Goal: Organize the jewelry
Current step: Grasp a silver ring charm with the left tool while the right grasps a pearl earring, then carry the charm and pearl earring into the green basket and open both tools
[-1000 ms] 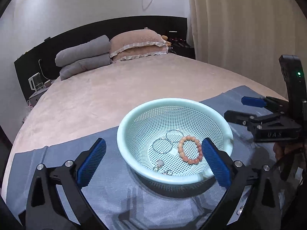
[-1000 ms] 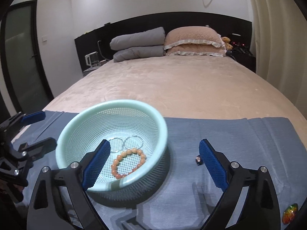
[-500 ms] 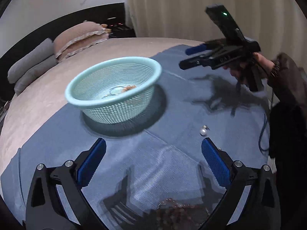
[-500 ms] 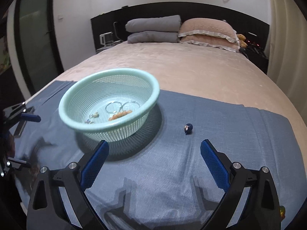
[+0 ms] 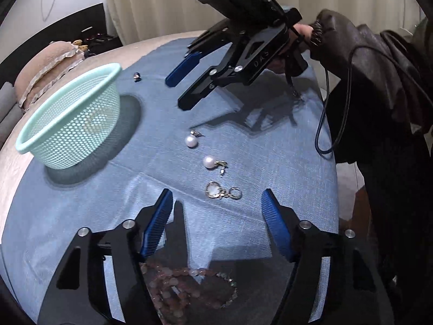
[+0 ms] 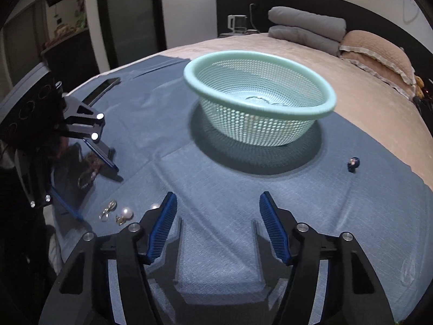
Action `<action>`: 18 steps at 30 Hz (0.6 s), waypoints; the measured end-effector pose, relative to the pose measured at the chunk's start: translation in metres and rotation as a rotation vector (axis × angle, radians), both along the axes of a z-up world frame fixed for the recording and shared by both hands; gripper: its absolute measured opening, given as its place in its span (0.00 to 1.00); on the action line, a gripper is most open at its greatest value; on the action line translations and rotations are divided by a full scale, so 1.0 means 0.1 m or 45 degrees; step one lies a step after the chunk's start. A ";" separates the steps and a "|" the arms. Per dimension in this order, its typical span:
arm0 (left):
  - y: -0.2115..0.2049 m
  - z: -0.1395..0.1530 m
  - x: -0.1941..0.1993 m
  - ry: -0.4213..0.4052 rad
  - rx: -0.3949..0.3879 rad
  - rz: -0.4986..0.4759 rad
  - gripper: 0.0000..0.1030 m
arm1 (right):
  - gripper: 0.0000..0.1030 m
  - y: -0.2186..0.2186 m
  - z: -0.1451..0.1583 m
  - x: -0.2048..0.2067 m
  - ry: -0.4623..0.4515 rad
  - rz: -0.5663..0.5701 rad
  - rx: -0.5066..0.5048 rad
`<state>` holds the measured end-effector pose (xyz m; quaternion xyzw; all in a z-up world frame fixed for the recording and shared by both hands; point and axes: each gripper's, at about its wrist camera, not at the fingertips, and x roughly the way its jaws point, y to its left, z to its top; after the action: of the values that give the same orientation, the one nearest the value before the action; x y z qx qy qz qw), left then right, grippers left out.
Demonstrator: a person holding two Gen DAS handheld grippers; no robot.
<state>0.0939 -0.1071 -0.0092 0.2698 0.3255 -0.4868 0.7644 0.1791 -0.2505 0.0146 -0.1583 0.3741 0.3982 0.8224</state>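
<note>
Left gripper (image 5: 216, 216): jaws spread wide and empty, low over the blue-grey woven cloth (image 5: 108, 203) on the bed.
Right gripper (image 6: 217, 224): jaws also apart, nothing between them; in the left view it hangs at about 1 o'clock.
Basket: the mint-green perforated plastic basket (image 5: 67, 124) sits at 10 o'clock from the left gripper, well apart; some pieces lie inside, too blurred to name.
Loose pieces: a round silver-rimmed pendant earring (image 5: 216, 191) lies just ahead of the left jaws at 12 o'clock; two white pearl earrings (image 5: 209, 161) lie beyond it; a pink beaded bracelet (image 5: 176, 284) lies under the gripper at 6 o'clock; a small dark blue stud (image 6: 353, 162) lies at 2 o'clock from the right gripper.
Step in hand: likely picking up the pendant earring with the left gripper.
Doing it well: centre the pads (image 5: 158, 227) either side of the disc, come down until they brush the cloth, close slowly so the flat piece doesn't skate away, then check nothing dangles loose before lifting towards the basket.
</note>
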 end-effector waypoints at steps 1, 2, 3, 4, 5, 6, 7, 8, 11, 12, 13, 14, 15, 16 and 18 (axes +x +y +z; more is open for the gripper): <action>-0.02 -0.02 0.00 -0.001 0.007 0.003 0.65 | 0.42 0.04 -0.01 -0.02 0.015 0.030 0.000; -0.04 -0.04 0.02 0.012 0.011 0.004 0.65 | 0.39 0.08 -0.02 -0.04 0.024 0.060 -0.001; -0.05 -0.05 0.03 0.024 0.013 0.002 0.64 | 0.33 0.11 -0.03 -0.06 0.032 0.090 -0.007; -0.06 -0.07 0.03 0.028 0.015 0.003 0.61 | 0.31 0.14 -0.04 -0.08 0.039 0.114 -0.016; -0.06 -0.08 0.04 0.023 0.021 0.008 0.58 | 0.30 0.18 -0.06 -0.10 0.049 0.137 -0.024; -0.06 -0.08 0.05 0.024 0.027 0.012 0.56 | 0.29 0.21 -0.07 -0.12 0.064 0.162 -0.024; -0.07 -0.08 0.07 0.027 0.025 0.015 0.53 | 0.28 0.23 -0.09 -0.14 0.073 0.184 -0.030; -0.07 -0.08 0.09 0.035 0.020 0.022 0.48 | 0.25 0.26 -0.11 -0.16 0.079 0.203 -0.046; -0.07 -0.09 0.15 0.039 0.016 0.047 0.28 | 0.18 0.33 -0.17 -0.23 0.062 0.216 -0.113; -0.07 -0.09 0.16 0.050 0.016 0.044 0.24 | 0.11 0.34 -0.16 -0.24 0.046 0.209 -0.129; -0.08 -0.09 0.17 0.053 0.016 0.043 0.20 | 0.11 0.33 -0.16 -0.24 0.054 0.208 -0.123; -0.08 -0.10 0.16 0.054 0.017 0.039 0.17 | 0.11 0.31 -0.15 -0.23 0.066 0.203 -0.115; -0.07 -0.10 0.14 0.049 0.022 0.039 0.17 | 0.11 0.30 -0.16 -0.22 0.069 0.202 -0.115; -0.06 -0.09 0.14 0.047 0.024 0.039 0.17 | 0.11 0.30 -0.15 -0.22 0.065 0.203 -0.122; -0.06 -0.08 0.15 0.058 0.021 0.043 0.16 | 0.11 0.27 -0.13 -0.21 0.055 0.190 -0.128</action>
<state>0.1088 -0.1130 -0.0174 0.2595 0.3514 -0.4770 0.7627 0.1578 -0.2236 0.0014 -0.2183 0.3985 0.4423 0.7732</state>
